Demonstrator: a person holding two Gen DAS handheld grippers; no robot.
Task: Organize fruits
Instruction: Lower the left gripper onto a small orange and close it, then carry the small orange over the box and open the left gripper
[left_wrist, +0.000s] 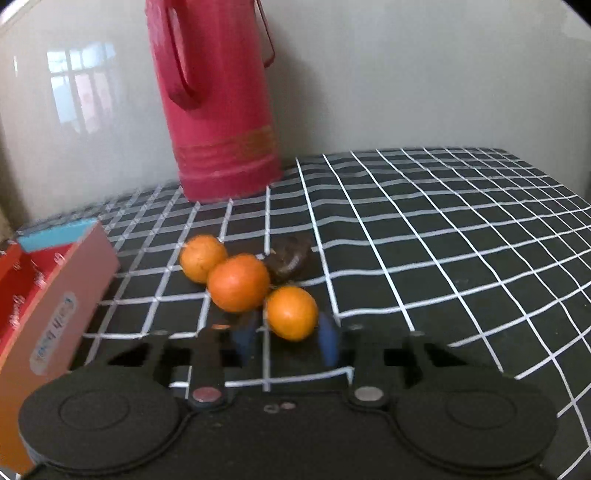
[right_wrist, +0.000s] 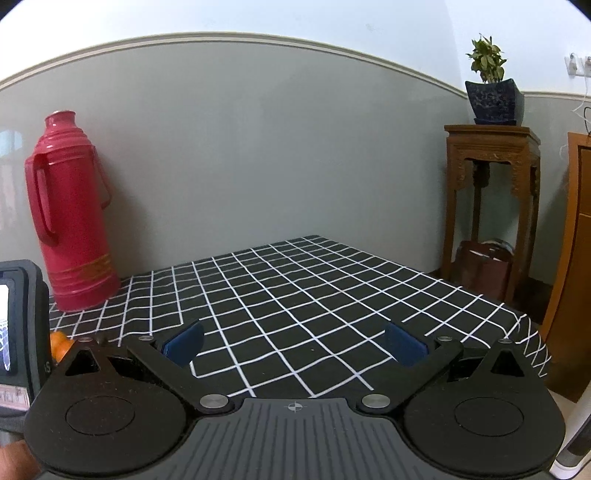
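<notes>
Where the black checked tablecloth (right_wrist: 295, 295) meets the grey wall, a red thermos (left_wrist: 218, 110) stands at the table's back edge. 3 oranges (left_wrist: 238, 282) cluster mid-cloth; the left gripper (left_wrist: 288, 338) narrowly brackets the nearest, contact unclear. The right gripper (right_wrist: 295, 345) gapes wide, holding nothing.

Table (right_wrist: 314, 295) covered in black cloth with white grid, back edge against grey-green wall (right_wrist: 258, 147). Pale moulding (right_wrist: 221, 37) tops the grey-green section; lighter wall above. Window reflection (left_wrist: 81, 85) on glossy wall surface, left wrist view. Carved wooden stand (right_wrist: 491, 206) beyond table's right edge, carrying potted plant (right_wrist: 493, 92). Brown bag (right_wrist: 484, 273) on stand's lower shelf. Wooden cabinet (right_wrist: 576, 258) at far right.
</notes>
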